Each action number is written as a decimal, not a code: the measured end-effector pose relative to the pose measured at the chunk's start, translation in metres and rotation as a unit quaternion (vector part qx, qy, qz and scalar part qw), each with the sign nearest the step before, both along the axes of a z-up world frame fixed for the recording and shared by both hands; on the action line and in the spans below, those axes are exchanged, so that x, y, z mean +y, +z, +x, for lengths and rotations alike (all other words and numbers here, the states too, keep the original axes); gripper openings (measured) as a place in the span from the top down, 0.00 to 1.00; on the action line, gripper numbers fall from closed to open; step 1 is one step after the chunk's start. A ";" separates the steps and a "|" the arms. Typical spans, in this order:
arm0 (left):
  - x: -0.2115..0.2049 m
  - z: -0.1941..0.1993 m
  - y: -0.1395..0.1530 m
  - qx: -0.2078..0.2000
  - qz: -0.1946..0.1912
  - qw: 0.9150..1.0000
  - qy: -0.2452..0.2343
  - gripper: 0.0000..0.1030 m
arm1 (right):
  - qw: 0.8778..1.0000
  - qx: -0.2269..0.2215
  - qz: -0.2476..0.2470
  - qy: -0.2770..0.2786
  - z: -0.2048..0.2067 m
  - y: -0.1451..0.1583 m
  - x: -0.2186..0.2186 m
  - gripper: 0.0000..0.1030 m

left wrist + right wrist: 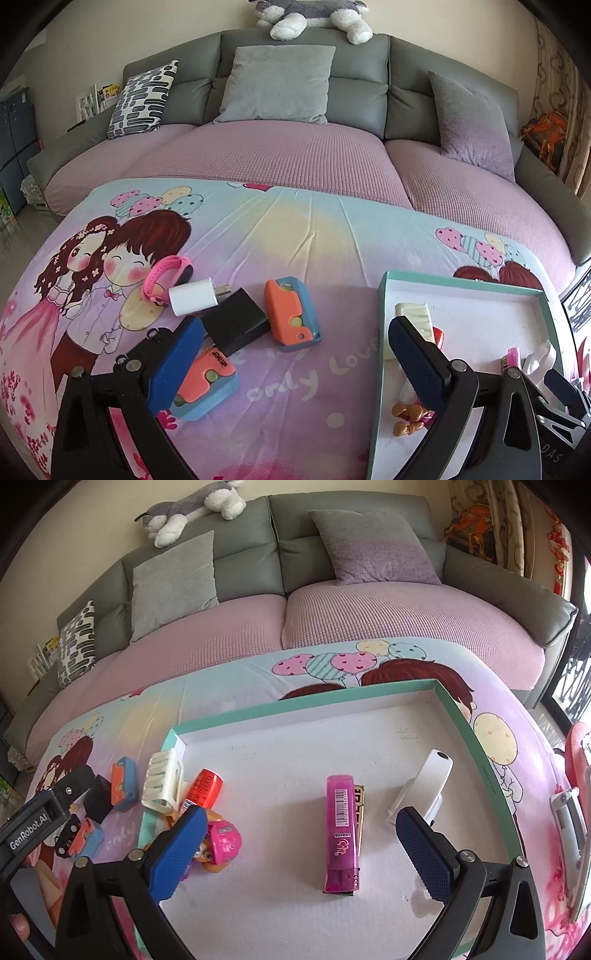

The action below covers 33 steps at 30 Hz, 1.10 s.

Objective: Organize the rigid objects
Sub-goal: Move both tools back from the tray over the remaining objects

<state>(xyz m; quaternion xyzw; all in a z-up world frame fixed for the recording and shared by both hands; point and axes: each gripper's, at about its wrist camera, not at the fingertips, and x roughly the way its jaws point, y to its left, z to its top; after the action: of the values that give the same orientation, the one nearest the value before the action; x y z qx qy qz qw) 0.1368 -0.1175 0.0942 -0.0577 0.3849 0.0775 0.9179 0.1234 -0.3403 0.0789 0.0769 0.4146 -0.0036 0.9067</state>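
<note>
A teal-rimmed white tray (pixel 476 734) holds a pink lighter (pixel 341 830), a white clip-like piece (pixel 430 782), a cream hair claw (pixel 162 779), a red cylinder (pixel 205 784) and a pink toy figure (pixel 221 843). My right gripper (pixel 299 853) is open and empty above the tray, the lighter between its fingers. My left gripper (pixel 295 362) is open and empty over the cloth. Near its left finger lie an orange-and-blue cutter (pixel 205 384), a black box (pixel 236 321), a white charger (pixel 194 295), a pink wristband (pixel 166 277) and a second cutter (pixel 291 314). The tray rim (pixel 380 332) is by its right finger.
The cartoon-print cloth (pixel 314 240) covers a table in front of a grey sofa with a pink cover (pixel 277 151) and cushions. A plush dog (pixel 314 14) lies on the sofa back. A curtain (pixel 557 74) hangs at the right.
</note>
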 end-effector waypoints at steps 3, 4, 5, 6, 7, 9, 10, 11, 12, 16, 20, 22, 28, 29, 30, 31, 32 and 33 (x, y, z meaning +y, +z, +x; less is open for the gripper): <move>0.006 -0.002 0.004 -0.004 0.010 1.000 0.008 0.03 | 1.000 -0.012 0.007 0.010 -0.002 0.007 0.006 0.00; 0.009 -0.002 0.005 -0.005 0.013 1.000 0.010 0.03 | 1.000 -0.015 0.009 0.014 -0.002 0.009 0.010 0.00; 0.012 -0.003 0.007 -0.007 0.014 1.000 0.014 0.03 | 1.000 -0.018 0.010 0.018 -0.002 0.011 0.015 0.00; 0.015 -0.004 0.008 -0.010 0.014 1.000 0.018 0.03 | 0.999 -0.020 0.012 0.023 -0.002 0.013 0.020 0.00; 0.017 -0.005 0.010 -0.012 0.012 1.000 0.020 0.03 | 0.999 -0.023 0.015 0.029 -0.001 0.015 0.026 0.00; 0.022 -0.006 0.013 -0.016 0.014 1.000 0.023 0.03 | 0.998 -0.032 0.026 0.049 -0.002 0.020 0.040 0.00; 0.024 -0.006 0.014 -0.016 0.018 0.999 0.025 0.03 | 0.997 -0.039 0.032 0.061 -0.002 0.022 0.048 0.00; 0.027 -0.007 0.015 -0.016 0.023 0.999 0.028 0.03 | 0.996 -0.044 0.037 0.071 -0.003 0.024 0.055 0.00; 0.031 -0.008 0.015 -0.015 0.027 0.999 0.031 0.03 | 0.995 -0.046 0.040 0.079 -0.003 0.025 0.061 0.00; 0.055 -0.011 0.017 -0.012 0.035 0.997 0.060 0.03 | 0.993 -0.041 0.043 0.102 -0.002 0.024 0.082 0.00; 0.085 -0.018 0.018 -0.010 0.031 0.995 0.098 0.03 | 0.991 -0.035 0.028 0.128 -0.002 0.019 0.105 0.00; 0.098 -0.021 0.016 -0.006 0.032 0.993 0.110 0.03 | 0.990 -0.030 0.023 0.137 -0.001 0.015 0.113 0.00; 0.124 -0.024 0.005 0.022 0.040 0.992 0.120 0.03 | 0.989 -0.011 -0.002 0.144 0.002 0.002 0.131 0.00; 0.128 -0.024 0.002 0.024 0.031 0.992 0.118 0.03 | 0.989 -0.009 -0.004 0.146 0.002 0.000 0.134 0.00; 0.131 -0.024 0.000 0.026 0.021 0.993 0.115 0.03 | 0.989 -0.007 -0.006 0.148 0.002 -0.002 0.136 0.00; 0.134 -0.024 -0.003 0.026 0.008 0.993 0.111 0.03 | 0.989 -0.006 -0.007 0.148 0.002 -0.003 0.138 0.00; 0.137 -0.025 -0.005 0.028 -0.007 0.994 0.107 0.03 | 0.989 -0.005 -0.008 0.147 0.002 -0.004 0.138 0.00; 0.140 -0.024 -0.008 0.031 -0.019 0.994 0.104 0.03 | 0.989 -0.004 -0.006 0.146 0.002 -0.004 0.138 0.00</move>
<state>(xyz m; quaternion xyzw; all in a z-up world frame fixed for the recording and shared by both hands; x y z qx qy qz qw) 0.1123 0.0225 0.0857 -0.1125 0.4066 0.1672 0.8911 0.1250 -0.2019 0.0745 0.0096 0.4176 0.1267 0.8997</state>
